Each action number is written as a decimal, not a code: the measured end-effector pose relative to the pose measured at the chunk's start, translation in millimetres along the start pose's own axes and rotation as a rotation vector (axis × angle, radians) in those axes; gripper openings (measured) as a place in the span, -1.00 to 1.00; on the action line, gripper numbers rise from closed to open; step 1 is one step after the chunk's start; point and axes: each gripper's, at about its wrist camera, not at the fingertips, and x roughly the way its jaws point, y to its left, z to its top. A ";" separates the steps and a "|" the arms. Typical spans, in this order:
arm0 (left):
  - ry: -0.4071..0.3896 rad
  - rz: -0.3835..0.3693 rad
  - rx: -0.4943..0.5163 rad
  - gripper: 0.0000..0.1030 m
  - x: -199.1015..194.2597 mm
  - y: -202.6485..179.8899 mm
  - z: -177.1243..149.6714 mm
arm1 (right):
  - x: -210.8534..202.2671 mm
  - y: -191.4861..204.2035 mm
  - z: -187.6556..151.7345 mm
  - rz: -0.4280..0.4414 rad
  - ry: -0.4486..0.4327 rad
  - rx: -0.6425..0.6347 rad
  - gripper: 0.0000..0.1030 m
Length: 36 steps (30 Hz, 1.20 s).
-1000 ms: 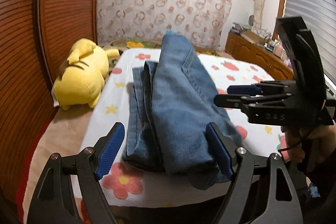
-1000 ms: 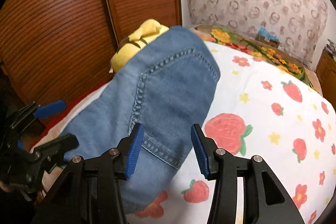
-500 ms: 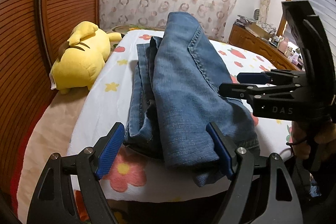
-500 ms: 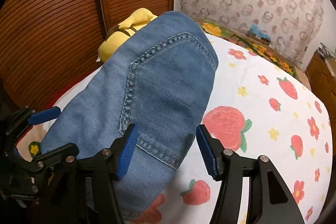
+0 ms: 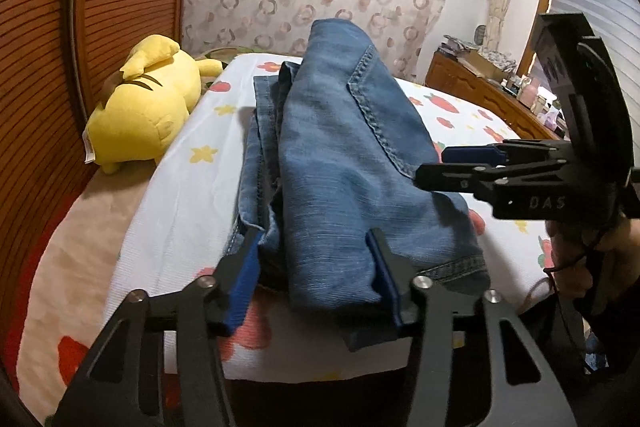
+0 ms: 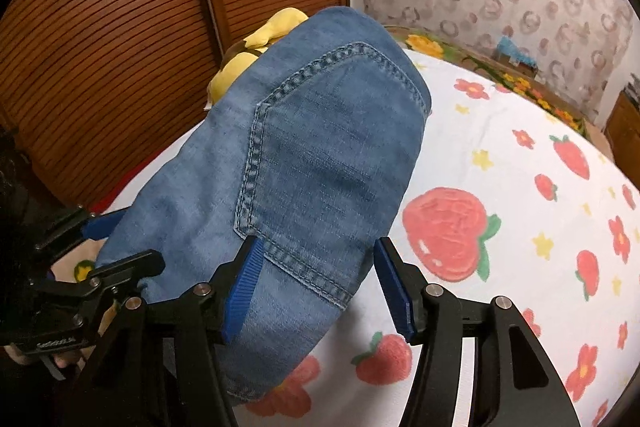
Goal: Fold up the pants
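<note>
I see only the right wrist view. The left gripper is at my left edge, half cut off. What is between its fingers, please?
Observer: The near end of the folded jeans is between the jaws of the left gripper. The jaws have just been closing. I cannot tell whether the pads press yet.
Operator: Is the denim one flat stack?
Observer: No. To the left of the top fold, the lower layers stick out unevenly.
Operator: The yellow toy is mostly hidden for me. Does it touch the jeans?
Observer: No. The plush toy lies apart from them, with bare sheet between.
</note>
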 end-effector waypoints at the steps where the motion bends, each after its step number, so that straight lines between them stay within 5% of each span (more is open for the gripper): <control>1: 0.000 -0.002 -0.002 -0.02 -0.1 -0.1 -0.6 | -0.6 -1.7 0.4 0.004 -0.001 -0.001 0.14; 15: 0.003 -0.029 -0.029 -0.02 1.5 1.9 -3.4 | -6.1 -63.0 48.6 0.004 -0.073 -0.014 0.05; 29: 0.012 -0.029 -0.047 -0.01 -1.2 6.4 -0.7 | 89.4 -91.1 71.6 0.133 0.090 0.025 0.19; 36: -0.053 0.022 -0.047 0.14 -20.6 10.6 14.7 | 102.3 -100.0 72.7 0.166 0.083 0.044 0.19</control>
